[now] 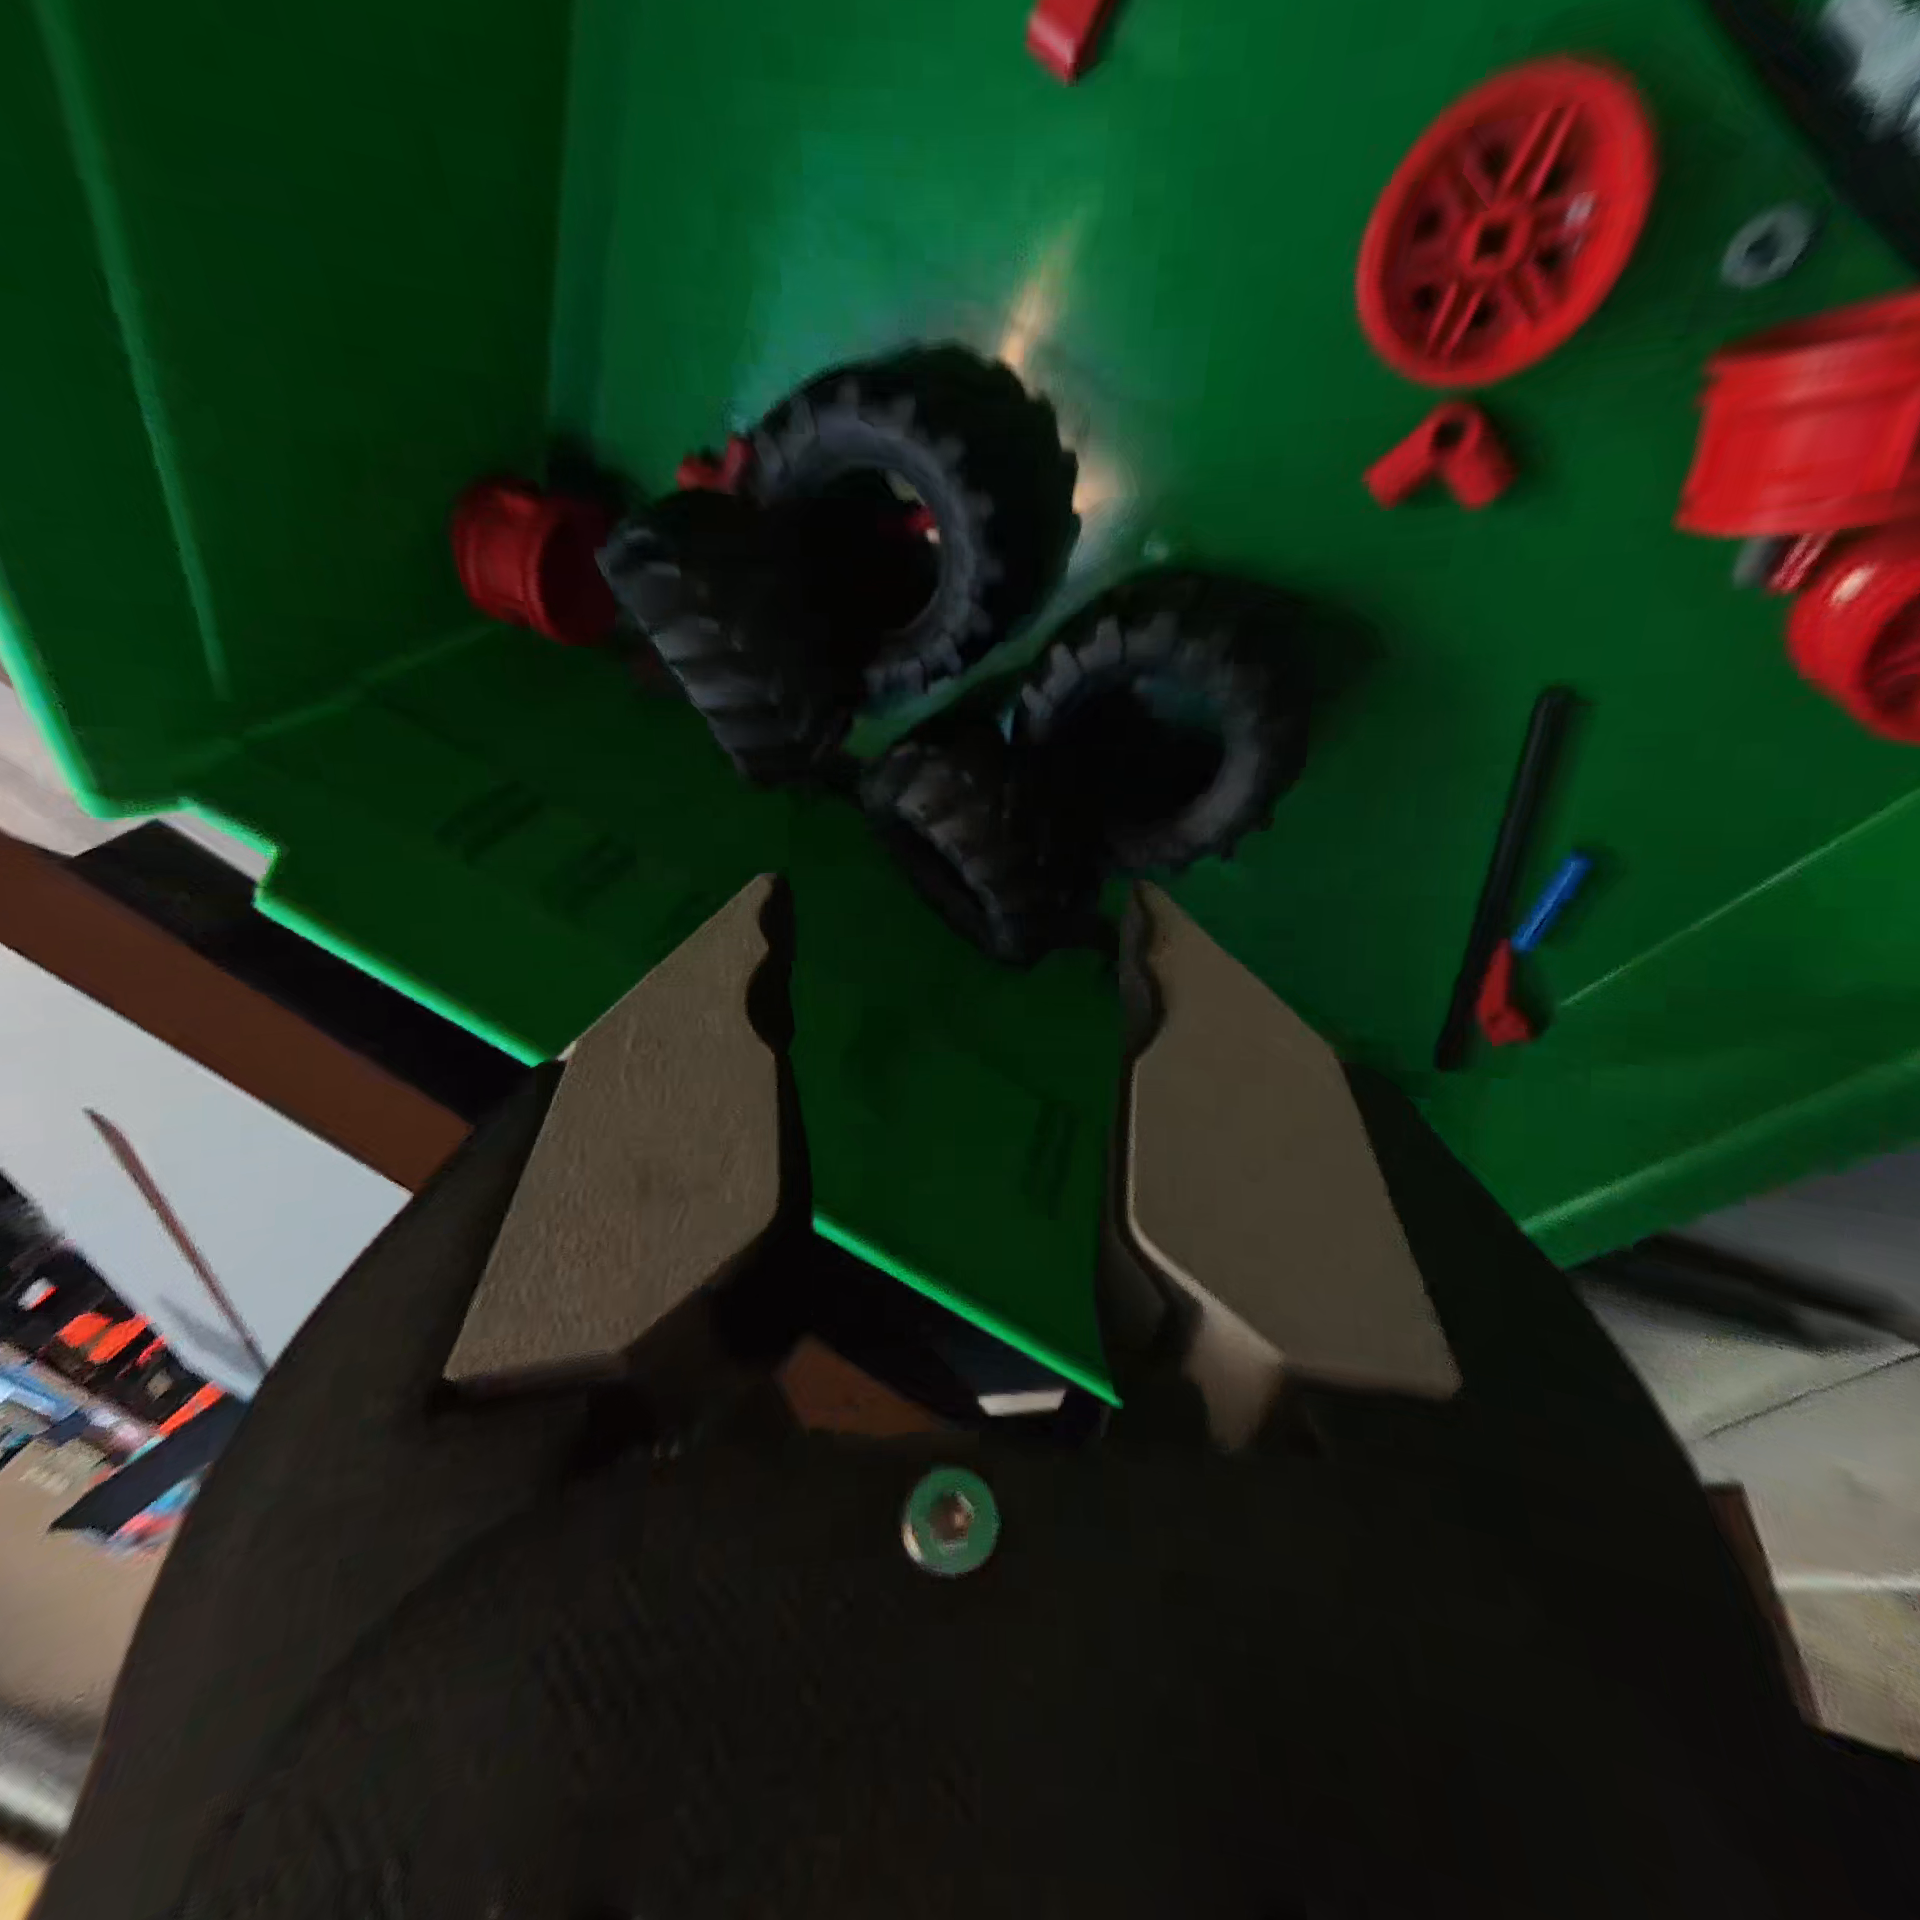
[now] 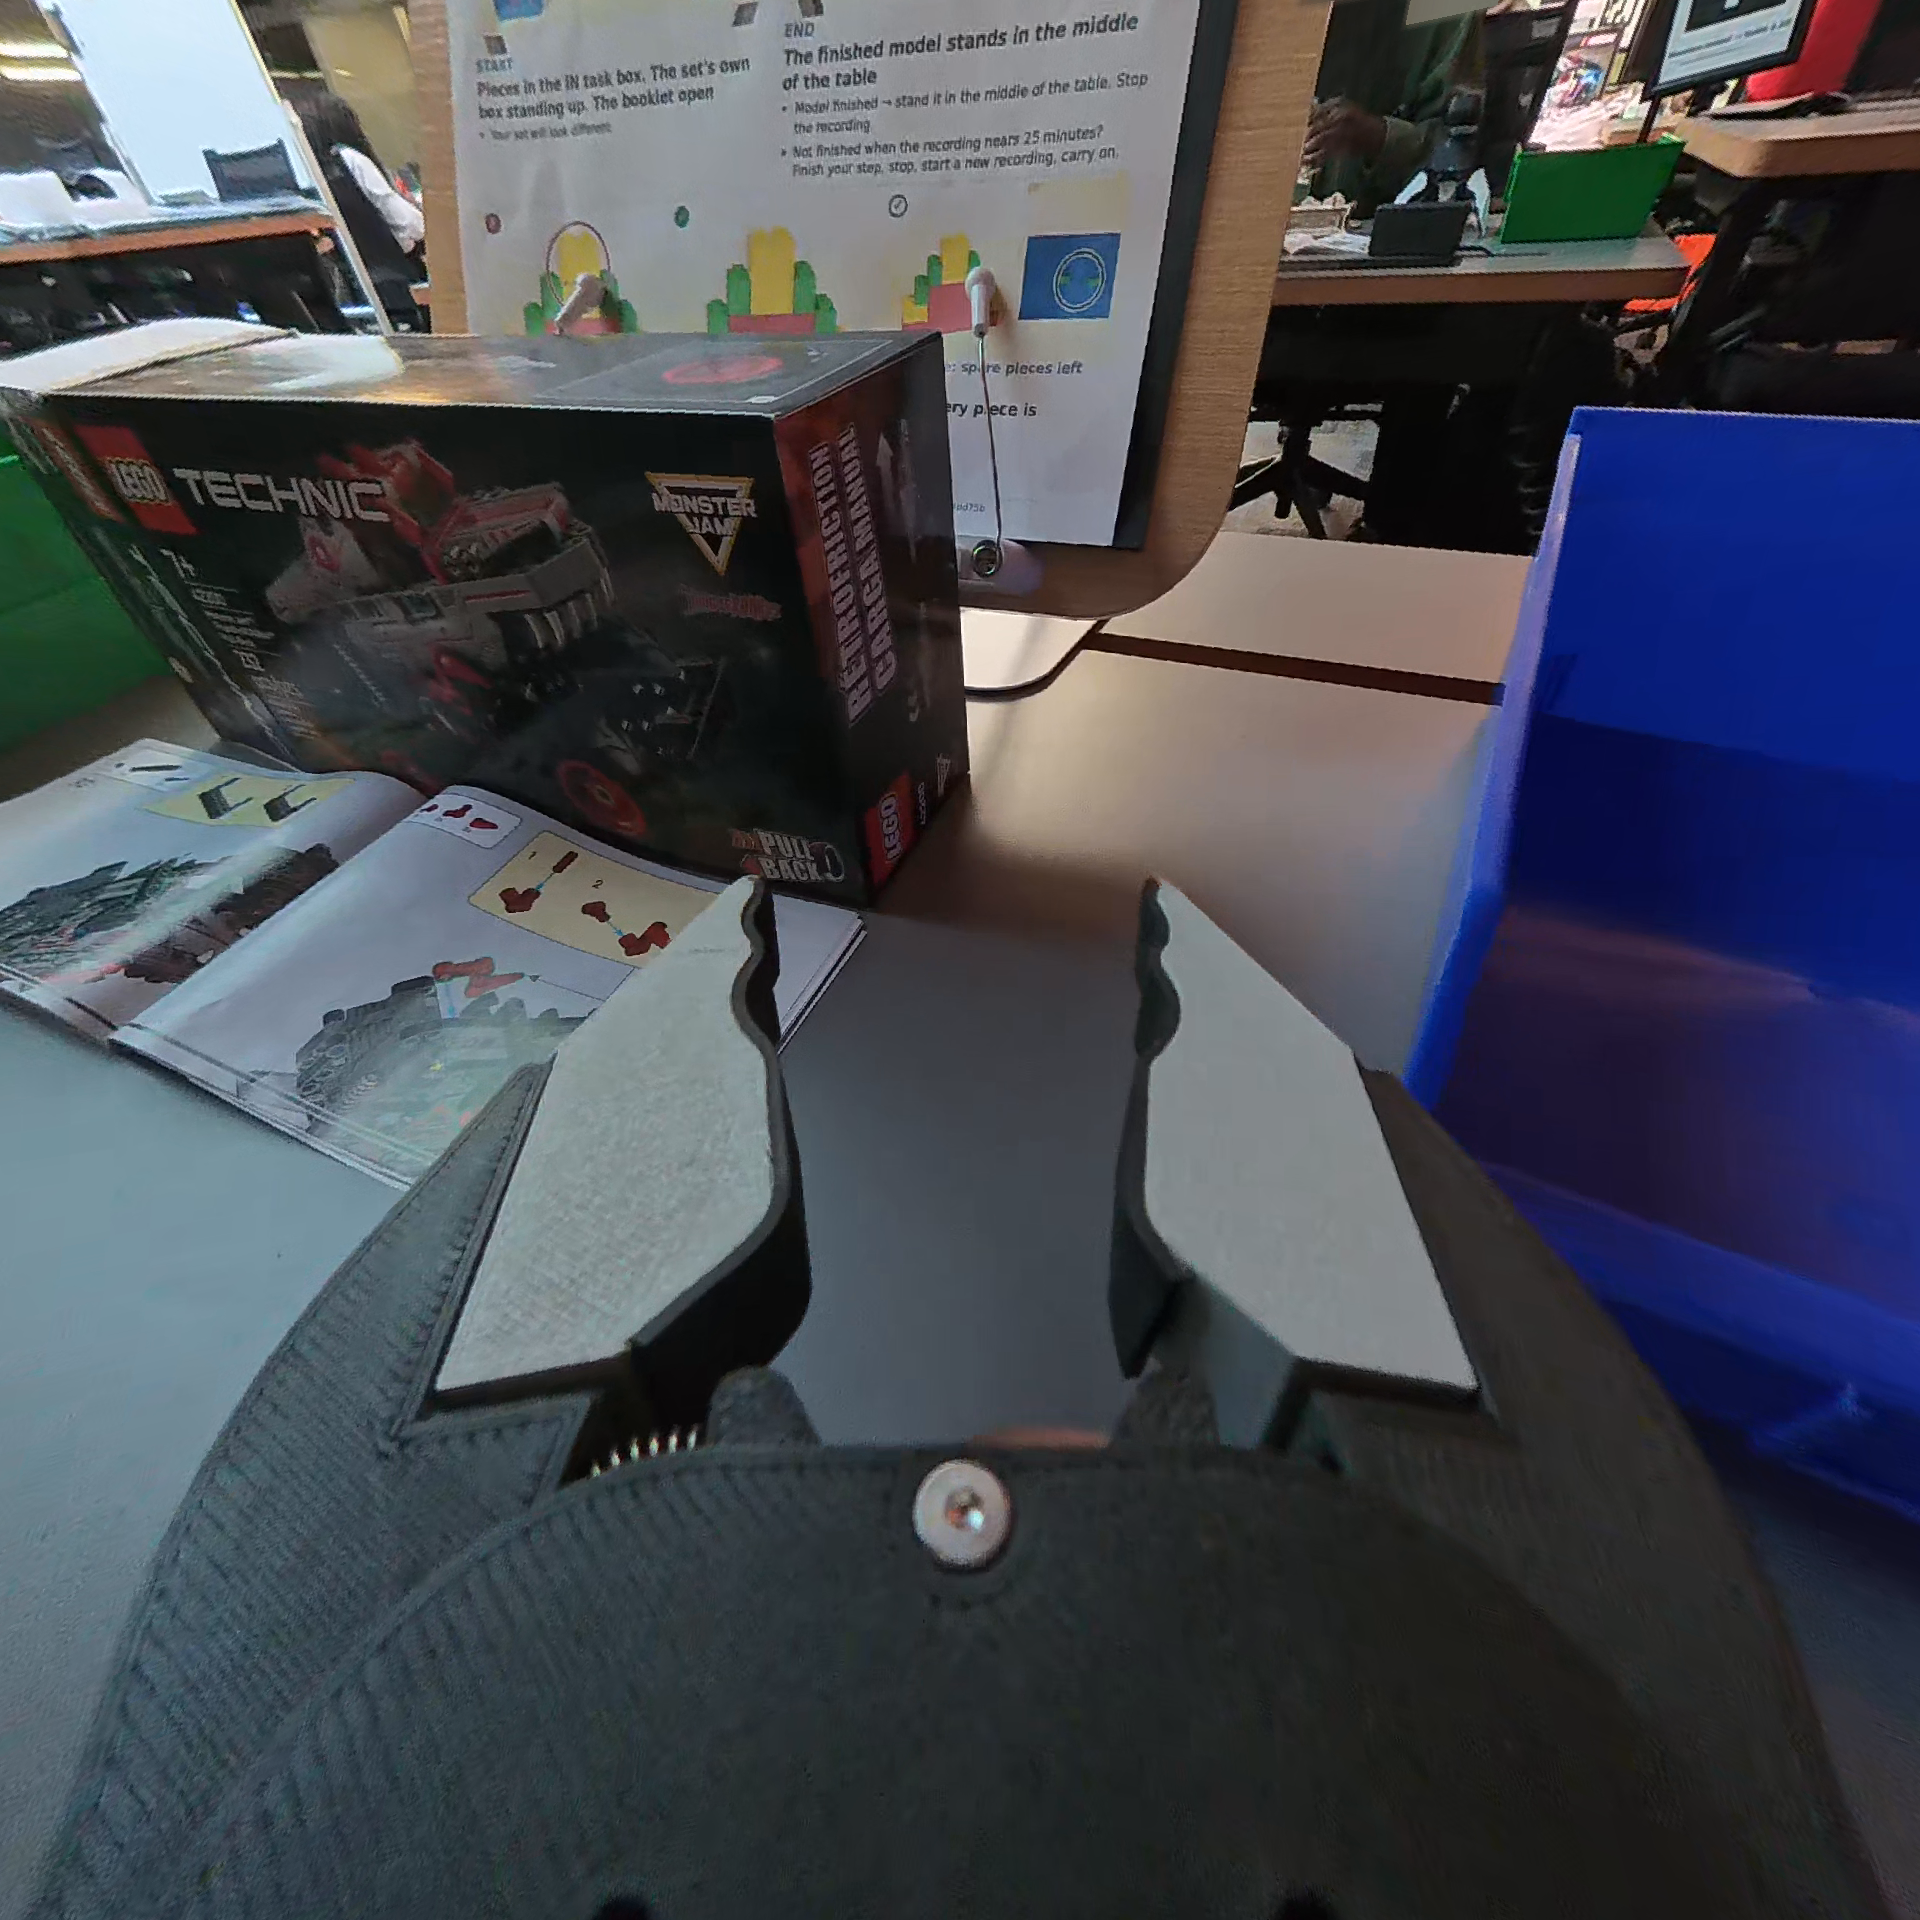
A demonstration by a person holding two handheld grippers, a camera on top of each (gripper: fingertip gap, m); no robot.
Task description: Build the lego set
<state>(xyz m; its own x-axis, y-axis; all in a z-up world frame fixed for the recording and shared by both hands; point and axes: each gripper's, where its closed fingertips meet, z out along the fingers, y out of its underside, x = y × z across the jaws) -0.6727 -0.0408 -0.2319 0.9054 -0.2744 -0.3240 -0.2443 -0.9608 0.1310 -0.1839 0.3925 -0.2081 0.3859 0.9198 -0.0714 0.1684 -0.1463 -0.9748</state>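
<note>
In the left wrist view a green bin point(image 1: 312, 364) holds loose parts: black tyres point(image 1: 914, 520) point(image 1: 1132, 727), a red wheel hub point(image 1: 1507, 223), red rims point(image 1: 1808, 426), a small red connector point(image 1: 1444, 457), a black axle point(image 1: 1507, 873) and a blue pin point(image 1: 1553, 899). My left gripper point(image 1: 956, 904) is open and empty, over the bin's near wall, just short of the nearer tyre. My right gripper point(image 2: 956, 904) is open and empty above the dark table point(image 2: 1195, 779), beside the open instruction booklet point(image 2: 312, 956).
The set's dark box point(image 2: 499, 603) stands behind the booklet. A blue bin point(image 2: 1714, 831) stands close on the right. An instruction sheet on a board point(image 2: 831, 208) rises behind the box. Other desks and people sit far back.
</note>
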